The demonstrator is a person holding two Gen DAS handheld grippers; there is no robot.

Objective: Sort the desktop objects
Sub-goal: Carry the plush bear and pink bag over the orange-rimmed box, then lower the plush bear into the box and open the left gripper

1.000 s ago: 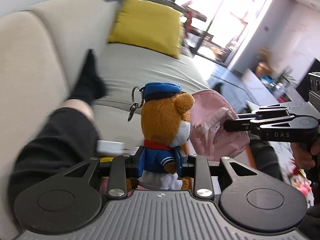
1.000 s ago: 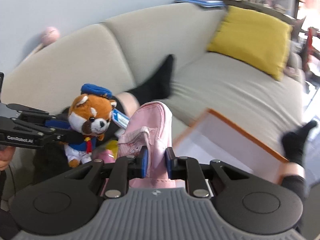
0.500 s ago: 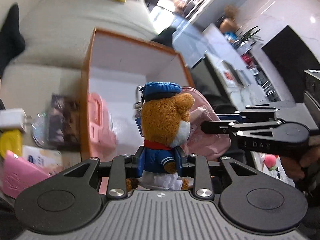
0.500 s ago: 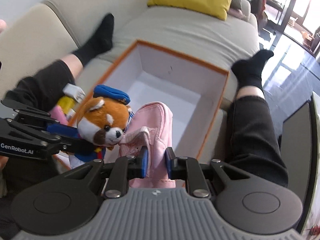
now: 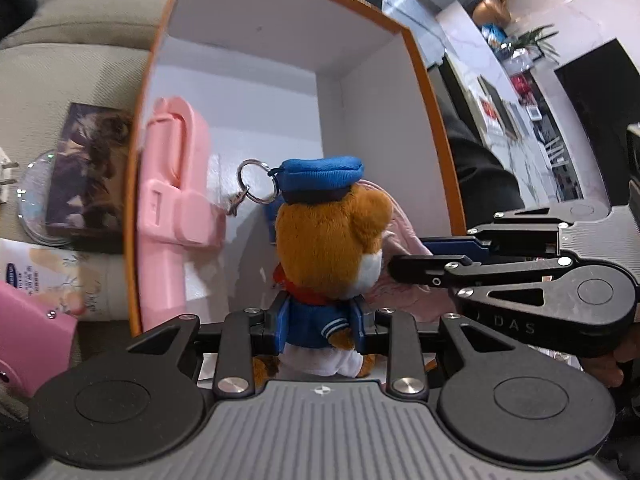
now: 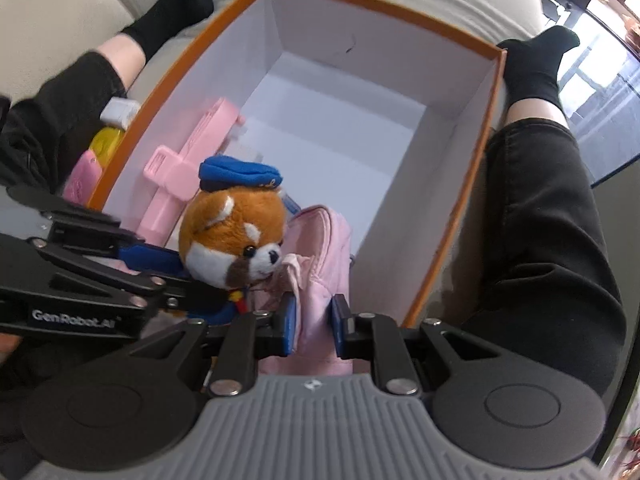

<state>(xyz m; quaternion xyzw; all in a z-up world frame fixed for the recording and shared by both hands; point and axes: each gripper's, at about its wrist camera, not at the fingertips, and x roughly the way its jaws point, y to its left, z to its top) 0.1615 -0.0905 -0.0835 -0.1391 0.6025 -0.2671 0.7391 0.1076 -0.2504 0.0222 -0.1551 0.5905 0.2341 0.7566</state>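
while the left gripper [image 5: 320,322] clamps its blue pads on the body of the plush toy [image 5: 330,248], the right gripper [image 6: 314,320] is pinched tight on the pink pouch [image 6: 320,248]; the toy is a red-panda-like figure in a blue sailor jacket and blue cap, upright between the left jaws, with a metal key ring [image 5: 256,188] hanging from its cap; toy and pouch touch each other, side by side, the toy's snout against the pouch's fabric in the right wrist view; both are held over the near end of an open box [image 6: 494,120] with an orange rim and white inside; whether either one touches the box floor cannot be told; a pink plastic piece [image 6: 192,160] already lies in the box along its left wall, just beyond the toy; outside that wall, on the beige sofa [image 5: 72,60], lie a dark picture card [image 5: 90,168] on a clear disc, a white tube [image 5: 48,284], a pink case [image 5: 32,344], a yellow item [image 6: 105,142] and a white plug [image 6: 120,112]; a person's legs in black trousers and black socks flank the box on both sides [image 6: 548,240].
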